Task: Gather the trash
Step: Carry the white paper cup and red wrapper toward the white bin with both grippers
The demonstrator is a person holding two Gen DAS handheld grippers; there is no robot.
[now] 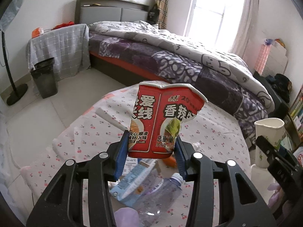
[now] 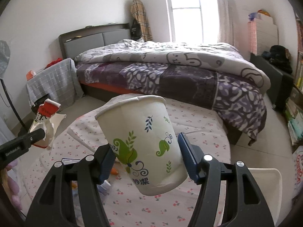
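Note:
My left gripper (image 1: 150, 147) is shut on a crushed red noodle cup (image 1: 162, 119) and holds it above the cherry-print table (image 1: 217, 132). My right gripper (image 2: 145, 151) is shut on a white paper cup with green leaf print (image 2: 142, 143), tilted, above the same table. The paper cup also shows at the right of the left wrist view (image 1: 268, 141), and the noodle cup at the left of the right wrist view (image 2: 46, 121). Below the left gripper lie a clear plastic bottle (image 1: 161, 191), a blue-white wrapper (image 1: 130, 179) and an orange scrap (image 1: 170, 160).
A black trash bin (image 1: 44, 77) stands on the floor at the far left beside a cloth-covered stand (image 1: 60, 45). A bed (image 1: 170, 56) lies beyond the table. A fan stand (image 1: 13, 92) is at the left. Shelves of books (image 2: 295, 104) line the right wall.

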